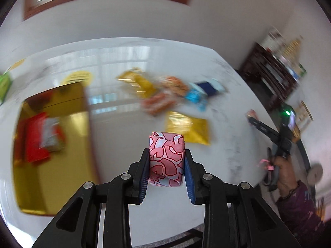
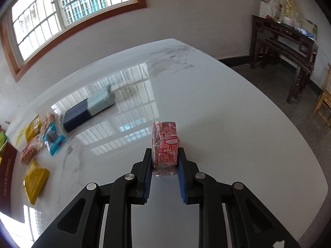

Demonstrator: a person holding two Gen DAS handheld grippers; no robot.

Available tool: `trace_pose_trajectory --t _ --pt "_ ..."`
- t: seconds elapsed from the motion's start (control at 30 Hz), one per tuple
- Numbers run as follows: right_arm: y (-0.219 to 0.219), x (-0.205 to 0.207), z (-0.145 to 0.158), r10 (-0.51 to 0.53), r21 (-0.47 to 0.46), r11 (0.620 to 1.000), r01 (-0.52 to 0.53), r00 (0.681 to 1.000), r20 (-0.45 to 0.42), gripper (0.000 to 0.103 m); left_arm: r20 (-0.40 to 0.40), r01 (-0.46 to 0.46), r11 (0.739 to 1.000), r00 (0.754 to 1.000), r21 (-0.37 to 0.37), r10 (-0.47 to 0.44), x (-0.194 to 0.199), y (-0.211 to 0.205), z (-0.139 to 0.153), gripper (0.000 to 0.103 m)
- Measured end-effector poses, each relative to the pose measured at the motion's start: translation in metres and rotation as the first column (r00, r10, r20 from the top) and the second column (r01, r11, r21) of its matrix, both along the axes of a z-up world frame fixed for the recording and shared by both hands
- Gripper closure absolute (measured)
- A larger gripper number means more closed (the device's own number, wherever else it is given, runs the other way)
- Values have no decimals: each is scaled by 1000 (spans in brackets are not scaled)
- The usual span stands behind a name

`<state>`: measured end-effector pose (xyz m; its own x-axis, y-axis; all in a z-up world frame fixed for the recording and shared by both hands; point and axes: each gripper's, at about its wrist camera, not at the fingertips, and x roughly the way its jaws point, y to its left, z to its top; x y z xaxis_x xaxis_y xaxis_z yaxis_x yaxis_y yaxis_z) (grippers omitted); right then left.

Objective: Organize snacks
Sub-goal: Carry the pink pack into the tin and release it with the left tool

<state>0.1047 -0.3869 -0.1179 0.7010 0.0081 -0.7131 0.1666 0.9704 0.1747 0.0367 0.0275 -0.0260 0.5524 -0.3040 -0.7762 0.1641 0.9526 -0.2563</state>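
While each gripper clamps its own wrapped snack, the rest of the snacks lie spread on the white bench [image 2: 206, 95].

The left gripper [image 1: 166, 161] is closed on a pink patterned packet [image 1: 166, 157], held above the bench, with a gold tray [image 1: 53, 144] to its left that holds red packets [image 1: 39, 138]. The right gripper [image 2: 165, 161] is closed on a pink clear-wrapped bar [image 2: 165, 144] low over the bench, well apart from the others. Yellow packets [image 2: 35, 177], a blue packet [image 2: 54, 139] and a dark blue box [image 2: 86, 109] lie at the left.
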Motion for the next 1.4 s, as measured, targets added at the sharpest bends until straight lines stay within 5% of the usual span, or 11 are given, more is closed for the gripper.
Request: trace_pose_trajectory --t 0.23,0.43,0.93,1.4 --pt "-8 2 1 -41 25 999 41 999 -12 82 -4 -183 982 983 46 183 4 95 -16 72" --pt "-16 10 2 -83 46 995 85 996 -32 82 -76 -257 966 963 9 257 3 142 -45 72" --pt "-11 27 1 -129 18 991 130 991 -41 82 -71 -304 945 947 122 314 3 162 -72 71" --pt "-10 27 2 -130 13 991 131 991 -42 82 18 -288 926 956 244 293 -1 145 -85 71"
